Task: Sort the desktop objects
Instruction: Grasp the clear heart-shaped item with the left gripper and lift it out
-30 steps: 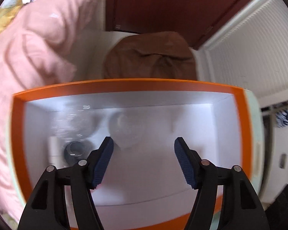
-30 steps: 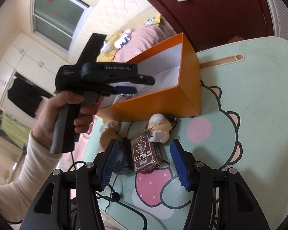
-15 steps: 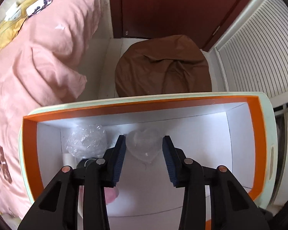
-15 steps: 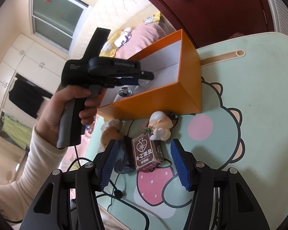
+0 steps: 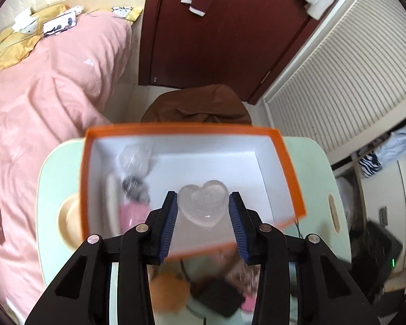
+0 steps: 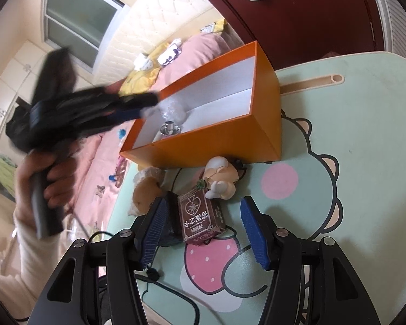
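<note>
My left gripper (image 5: 203, 211) is shut on a clear heart-shaped block (image 5: 203, 205) and holds it above the orange box (image 5: 289, 173). The box's white inside holds a crumpled clear wrap (image 5: 135, 155), a metal piece (image 5: 134, 185) and a pink thing (image 5: 131, 214). In the right wrist view my right gripper (image 6: 205, 222) is open above a brown card box (image 6: 200, 219), with a small figurine (image 6: 220, 178) behind it and the orange box (image 6: 216, 143) beyond. The left gripper (image 6: 146, 109) shows there, blurred, over the box's left end.
The table (image 6: 352, 135) is a pale green top with a cartoon print. A black pouch (image 6: 170, 216) and a tan plush (image 6: 146, 192) lie left of the card box, with a black cable (image 6: 176, 289) near me. A pink bed (image 5: 40, 108) lies left of the table.
My left gripper has closed on the clear heart and lifted it up and back out of the box. My right gripper has stayed open over the card box.
</note>
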A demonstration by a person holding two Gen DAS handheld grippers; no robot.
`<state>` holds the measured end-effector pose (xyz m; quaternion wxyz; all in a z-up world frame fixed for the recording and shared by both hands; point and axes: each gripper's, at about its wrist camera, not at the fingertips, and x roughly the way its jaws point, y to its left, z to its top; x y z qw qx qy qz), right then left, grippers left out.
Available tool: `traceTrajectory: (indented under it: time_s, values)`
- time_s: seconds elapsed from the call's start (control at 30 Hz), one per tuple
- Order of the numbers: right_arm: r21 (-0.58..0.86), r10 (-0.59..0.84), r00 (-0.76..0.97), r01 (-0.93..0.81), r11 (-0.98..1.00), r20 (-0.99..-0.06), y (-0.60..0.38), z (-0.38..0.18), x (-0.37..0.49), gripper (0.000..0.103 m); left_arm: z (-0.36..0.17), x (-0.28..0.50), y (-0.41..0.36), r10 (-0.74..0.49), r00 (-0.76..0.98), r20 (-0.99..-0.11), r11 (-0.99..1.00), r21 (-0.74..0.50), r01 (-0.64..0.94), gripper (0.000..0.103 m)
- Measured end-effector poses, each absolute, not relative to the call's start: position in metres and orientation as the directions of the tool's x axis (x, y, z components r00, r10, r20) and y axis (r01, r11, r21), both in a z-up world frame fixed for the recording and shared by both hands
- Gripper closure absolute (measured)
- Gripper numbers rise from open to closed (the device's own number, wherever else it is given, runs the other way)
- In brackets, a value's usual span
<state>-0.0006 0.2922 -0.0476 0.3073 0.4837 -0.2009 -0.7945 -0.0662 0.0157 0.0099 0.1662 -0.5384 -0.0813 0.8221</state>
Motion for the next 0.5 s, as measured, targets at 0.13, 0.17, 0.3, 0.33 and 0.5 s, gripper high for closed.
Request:
traceTrajectory:
  time_s: [0.13, 0.17, 0.3, 0.33, 0.5]
  values:
    - [0.604, -0.67, -0.358, 0.292, -0.742, -0.651, 0.291, -0.049, -0.003, 0.046, 0.003, -0.034, 0.006, 0.397, -0.354, -0.847, -0.917, -0.347, -0.199, 0.062]
    - [0.602, -0.668, -0.363, 0.291, -0.743, -0.65, 0.292, -0.049, -0.003, 0.046, 0.001, -0.027, 0.005, 0.399, -0.353, -0.846, -0.915, -0.347, -0.203, 0.062]
    - [0.587, -0.655, -0.385, 0.294, -0.755, -0.65, 0.291, -0.048, -0.003, 0.046, -0.019, -0.013, 0.0, 0.39, -0.341, -0.855, -0.92, -0.346, -0.185, 0.062]
    - [0.582, -0.652, -0.387, 0.295, -0.758, -0.652, 0.29, -0.047, -0.004, 0.046, -0.027, -0.011, -0.001, 0.392, -0.333, -0.857, -0.919, -0.351, -0.179, 0.062]
    - [0.546, -0.627, -0.402, 0.307, -0.779, -0.668, 0.282, -0.041, -0.005, 0.046, -0.047, -0.011, 0.001, 0.351, -0.349, -0.869, -0.935, -0.305, -0.181, 0.062]
